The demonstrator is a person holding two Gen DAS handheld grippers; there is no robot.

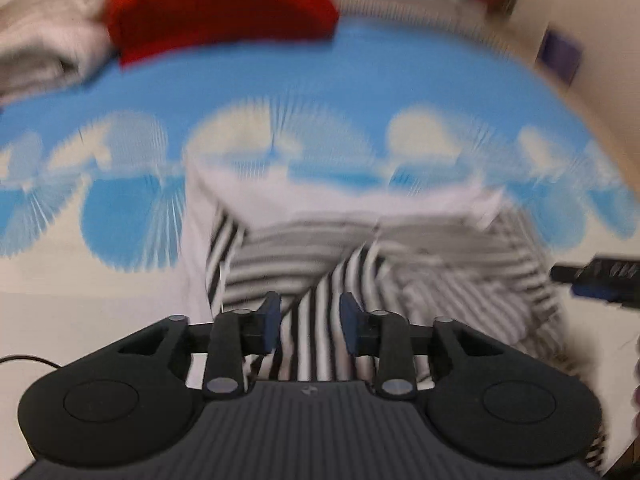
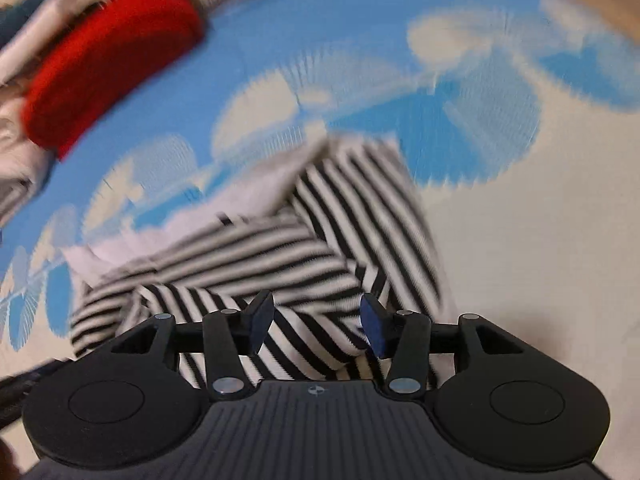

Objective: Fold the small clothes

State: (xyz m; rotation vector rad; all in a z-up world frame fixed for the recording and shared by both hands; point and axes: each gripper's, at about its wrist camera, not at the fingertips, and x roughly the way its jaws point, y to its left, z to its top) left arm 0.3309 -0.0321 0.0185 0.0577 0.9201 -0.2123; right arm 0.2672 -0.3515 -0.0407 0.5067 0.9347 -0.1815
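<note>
Count: one black-and-white striped garment (image 1: 360,280), one red folded cloth (image 1: 220,12), one blue-and-cream patterned cover (image 1: 280,92). Two grippers: left gripper (image 1: 310,322), right gripper (image 2: 316,326).

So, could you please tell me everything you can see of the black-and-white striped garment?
The striped garment is soft knit-looking cloth with narrow black and white stripes and a plain white part along its far edge. It lies partly folded on the blue-and-cream patterned cover, its stripes running in different directions where layers overlap. Both views are blurred, so its exact type is unclear. The left tongs and right tongs stand open above its near edge, gripping nothing. A red folded item lies apart, beyond it.
</note>
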